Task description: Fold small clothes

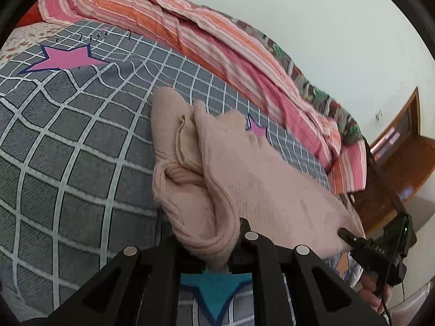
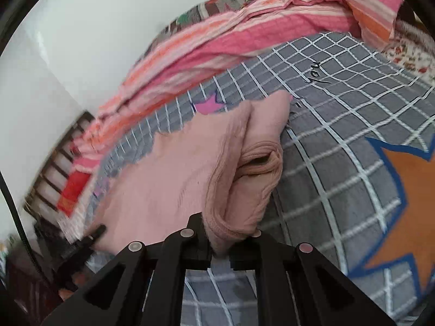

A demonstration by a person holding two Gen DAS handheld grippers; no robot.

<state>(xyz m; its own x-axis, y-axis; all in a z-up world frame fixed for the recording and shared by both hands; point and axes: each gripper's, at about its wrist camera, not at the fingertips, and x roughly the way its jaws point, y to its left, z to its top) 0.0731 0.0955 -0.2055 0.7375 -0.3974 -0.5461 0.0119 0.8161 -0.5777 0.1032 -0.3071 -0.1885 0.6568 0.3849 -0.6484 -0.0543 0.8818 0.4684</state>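
Both tongs, L (image 1: 217, 247) & R (image 2: 225, 240), clamp pink ribbed garment (image 1: 244, 168) (bunched, lifted).

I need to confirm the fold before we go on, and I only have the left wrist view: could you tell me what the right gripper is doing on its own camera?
Observer: The right gripper is shut on the pink garment, pinching a ribbed edge.
Operator: Thank you. Is anything lying beside the garment on that side?
Observer: Only the grey checked sheet, printed there with a large orange star.
Operator: Is any writing visible?
Observer: Yes, black script beyond the garment.
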